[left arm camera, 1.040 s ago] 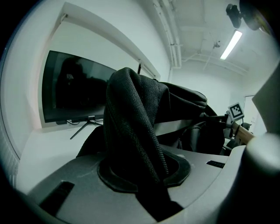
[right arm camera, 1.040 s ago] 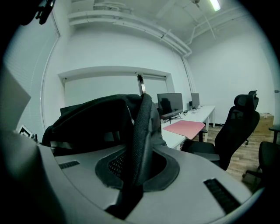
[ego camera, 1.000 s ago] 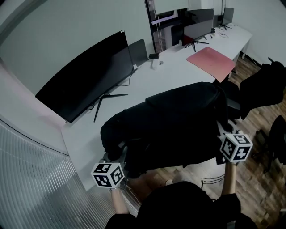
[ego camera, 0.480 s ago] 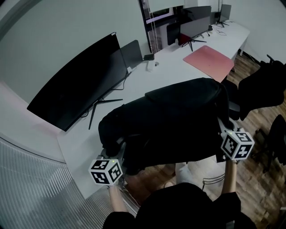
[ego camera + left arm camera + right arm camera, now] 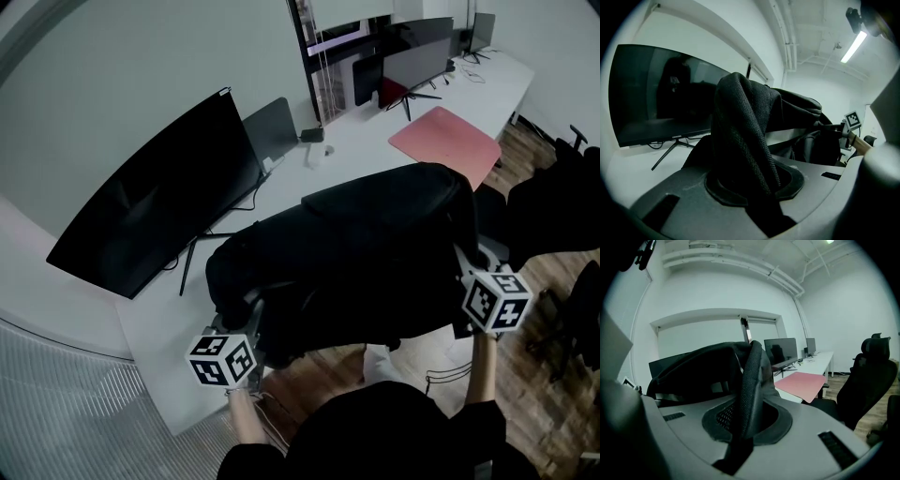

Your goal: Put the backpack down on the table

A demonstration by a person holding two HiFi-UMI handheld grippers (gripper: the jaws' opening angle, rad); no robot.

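Observation:
A black backpack (image 5: 361, 253) hangs between my two grippers, over the front edge of the white table (image 5: 155, 314). My left gripper (image 5: 246, 317) is shut on a padded mesh shoulder strap (image 5: 740, 140), which rises from the jaws of that gripper (image 5: 751, 186) in the left gripper view. My right gripper (image 5: 465, 264) is shut on another strap (image 5: 751, 376), seen edge-on between the jaws of this gripper (image 5: 745, 423) in the right gripper view. Whether the bag's underside touches the tabletop is hidden.
A wide dark monitor (image 5: 155, 202) stands on the table behind the bag at the left. A pink mat (image 5: 445, 141) lies further along, with more monitors (image 5: 412, 61) beyond. Black office chairs (image 5: 553, 202) stand on the wooden floor at the right.
Both grippers have carried the backpack further in over the table, towards the monitor. Each still holds its strap as before.

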